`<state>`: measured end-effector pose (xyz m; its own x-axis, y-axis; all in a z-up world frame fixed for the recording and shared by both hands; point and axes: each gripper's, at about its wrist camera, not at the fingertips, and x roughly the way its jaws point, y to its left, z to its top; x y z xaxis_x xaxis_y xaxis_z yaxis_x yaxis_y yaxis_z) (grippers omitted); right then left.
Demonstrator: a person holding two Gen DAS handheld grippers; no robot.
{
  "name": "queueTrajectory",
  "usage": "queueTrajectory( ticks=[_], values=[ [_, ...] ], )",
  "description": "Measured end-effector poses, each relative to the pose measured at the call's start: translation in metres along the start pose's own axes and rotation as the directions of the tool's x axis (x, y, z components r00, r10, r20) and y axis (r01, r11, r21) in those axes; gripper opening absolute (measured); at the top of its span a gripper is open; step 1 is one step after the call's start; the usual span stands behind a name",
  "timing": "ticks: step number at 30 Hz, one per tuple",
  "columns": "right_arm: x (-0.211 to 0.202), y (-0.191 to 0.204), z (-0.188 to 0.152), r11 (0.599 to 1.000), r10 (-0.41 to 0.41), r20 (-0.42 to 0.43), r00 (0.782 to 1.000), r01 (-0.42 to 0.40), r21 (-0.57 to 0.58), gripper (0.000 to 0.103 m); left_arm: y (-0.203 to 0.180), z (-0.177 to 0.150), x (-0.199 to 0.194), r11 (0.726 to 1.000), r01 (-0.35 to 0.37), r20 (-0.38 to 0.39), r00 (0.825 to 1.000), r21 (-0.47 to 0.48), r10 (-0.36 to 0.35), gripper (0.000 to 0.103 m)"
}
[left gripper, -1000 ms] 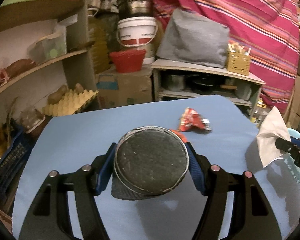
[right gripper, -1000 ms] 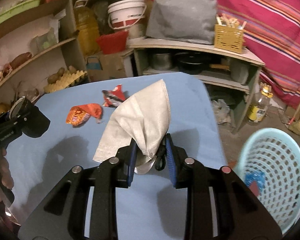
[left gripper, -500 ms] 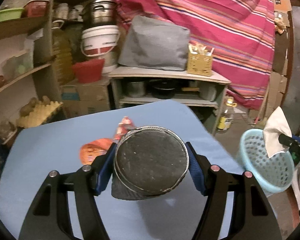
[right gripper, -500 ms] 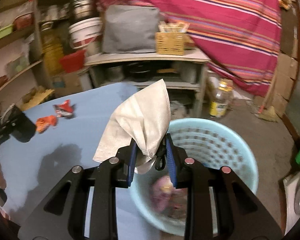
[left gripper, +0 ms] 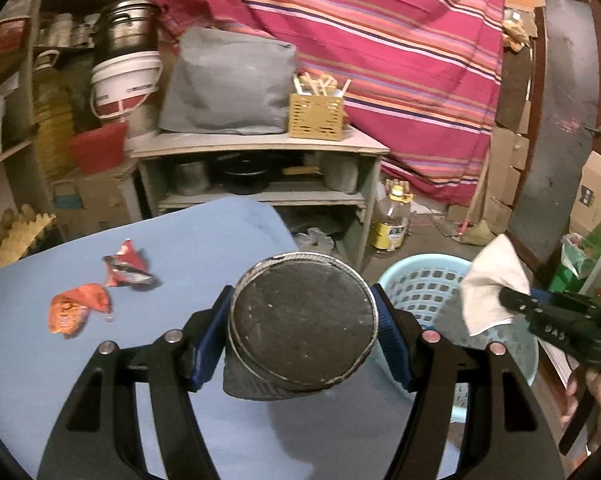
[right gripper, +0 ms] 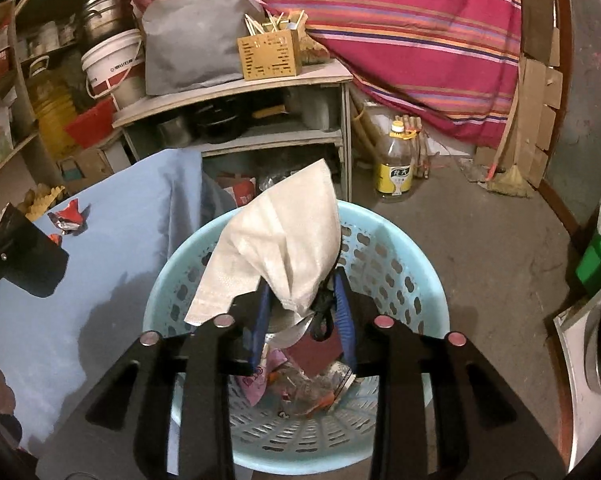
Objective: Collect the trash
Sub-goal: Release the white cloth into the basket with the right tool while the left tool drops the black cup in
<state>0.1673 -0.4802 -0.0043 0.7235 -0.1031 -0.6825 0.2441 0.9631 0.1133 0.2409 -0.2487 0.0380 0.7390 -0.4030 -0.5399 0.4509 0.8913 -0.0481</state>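
Observation:
My left gripper [left gripper: 302,336] is shut on a round dark tin can [left gripper: 302,320], held above the right edge of the blue table [left gripper: 188,240]. My right gripper [right gripper: 302,316] is shut on a white face mask [right gripper: 284,240] and holds it over the light blue basket [right gripper: 428,292], which has several pieces of trash inside. The basket also shows in the left wrist view [left gripper: 424,284], with the mask [left gripper: 490,292] above it. An orange wrapper [left gripper: 74,312] and a red-silver wrapper [left gripper: 126,268] lie on the table at the left.
A grey shelf unit [left gripper: 260,152] with pots, a grey bag and a yellow box stands behind the table. An oil bottle [right gripper: 396,168] stands on the floor beyond the basket. Shelves and buckets crowd the left. A green box [right gripper: 598,256] stands on the right.
Both grippers have swung right, away from the table middle. The right gripper with the mask now hangs over the basket; the left with the can is nearer the table's right edge.

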Motion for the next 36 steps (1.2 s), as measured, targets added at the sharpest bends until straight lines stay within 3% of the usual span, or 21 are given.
queueTrajectory(
  ticks=[5,9,11,14,20,36],
  values=[
    [0.003,0.0,0.001,1.0,0.0,-0.001,1.0,0.0,0.014,0.061,-0.015,0.002,0.009,1.0,0.02,-0.009,1.0,0.009,-0.02,0.066],
    [0.003,-0.007,0.001,0.998,-0.048,0.003,0.999,0.048,0.035,0.073,-0.028,0.001,0.016,0.999,0.044,-0.024,0.999,0.02,-0.043,0.066],
    [-0.001,-0.014,0.002,0.994,-0.081,0.019,0.997,0.079,0.069,0.084,-0.038,0.001,0.021,0.998,0.056,-0.033,0.998,0.028,-0.056,0.066],
    [-0.005,-0.026,0.001,0.989,-0.092,0.027,0.995,0.088,0.121,0.089,-0.051,-0.002,0.027,0.997,0.069,-0.04,0.997,0.043,-0.067,0.066],
    [-0.012,-0.05,-0.002,0.975,-0.129,0.028,0.991,0.121,0.189,0.091,-0.079,-0.004,0.039,0.992,0.108,-0.056,0.993,0.065,-0.104,0.066],
    [-0.018,-0.063,-0.006,0.968,-0.16,0.027,0.987,0.151,0.198,0.091,-0.117,0.0,0.083,0.983,0.172,-0.154,0.975,0.056,-0.162,0.069]
  ],
)
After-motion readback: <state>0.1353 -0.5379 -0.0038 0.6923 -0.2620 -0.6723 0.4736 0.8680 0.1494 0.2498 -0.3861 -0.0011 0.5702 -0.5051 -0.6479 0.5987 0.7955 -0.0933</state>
